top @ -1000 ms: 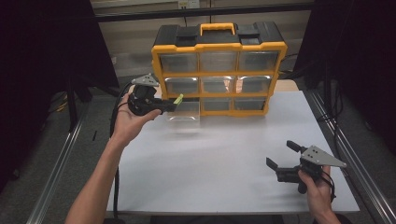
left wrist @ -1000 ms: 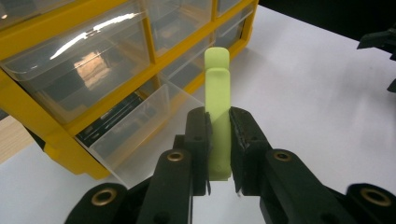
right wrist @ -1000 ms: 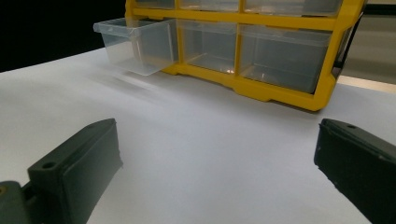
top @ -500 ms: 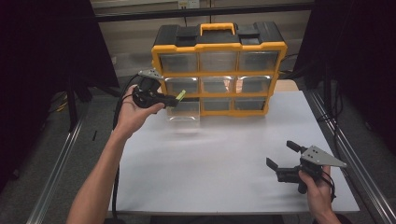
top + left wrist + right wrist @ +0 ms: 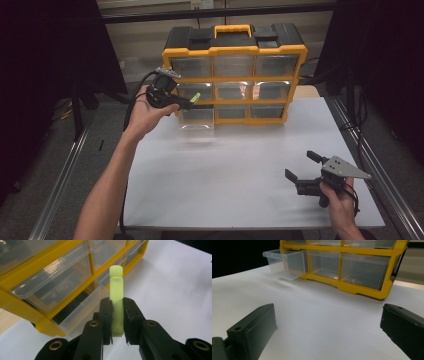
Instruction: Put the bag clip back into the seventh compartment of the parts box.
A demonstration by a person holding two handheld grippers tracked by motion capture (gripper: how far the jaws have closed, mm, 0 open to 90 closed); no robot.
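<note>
Raising the left gripper (image 5: 192,100), clamping a green clip (image 5: 116,293), above the open drawer (image 5: 197,117).

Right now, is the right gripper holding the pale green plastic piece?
No, the right gripper is open and empty; the left gripper clamps the pale green plastic piece.

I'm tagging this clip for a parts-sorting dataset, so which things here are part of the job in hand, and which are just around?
In the job:
left gripper, shut on the pale green piece
pulled-out clear drawer, bottom left of the yellow organizer

Just around:
right gripper, open and apart on the white table
the organizer's closed drawers
</note>
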